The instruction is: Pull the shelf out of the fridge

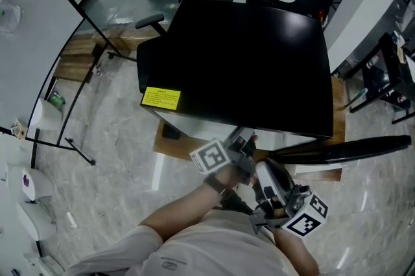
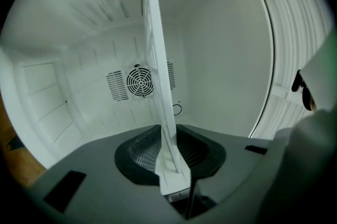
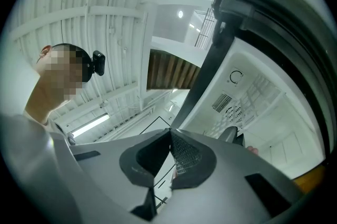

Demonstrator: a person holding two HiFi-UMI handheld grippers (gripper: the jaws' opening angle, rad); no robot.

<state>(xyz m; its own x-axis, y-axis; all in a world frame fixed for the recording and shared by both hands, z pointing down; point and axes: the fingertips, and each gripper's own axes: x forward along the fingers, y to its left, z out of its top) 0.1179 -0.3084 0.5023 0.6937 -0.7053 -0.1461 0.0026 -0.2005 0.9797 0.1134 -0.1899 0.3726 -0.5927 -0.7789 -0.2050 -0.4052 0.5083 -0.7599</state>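
Note:
From above, the black fridge (image 1: 246,61) stands with its door (image 1: 343,150) swung open to the right. My left gripper (image 1: 237,150) reaches into the front opening. In the left gripper view it (image 2: 169,152) is shut on the front edge of the white shelf (image 2: 157,70), which shows edge-on and runs back toward the rear wall. My right gripper (image 1: 269,181) hangs just outside the opening, beside the left one. Its jaws (image 3: 169,136) are shut on nothing and tilted up toward the ceiling and the fridge door edge (image 3: 210,54).
A round fan vent (image 2: 139,82) sits in the white rear wall inside the fridge. The fridge stands on a wooden pallet (image 1: 167,144) and has a yellow label (image 1: 161,98) on its top. An office chair (image 1: 152,25) is behind it and a black rack (image 1: 389,83) stands at the right.

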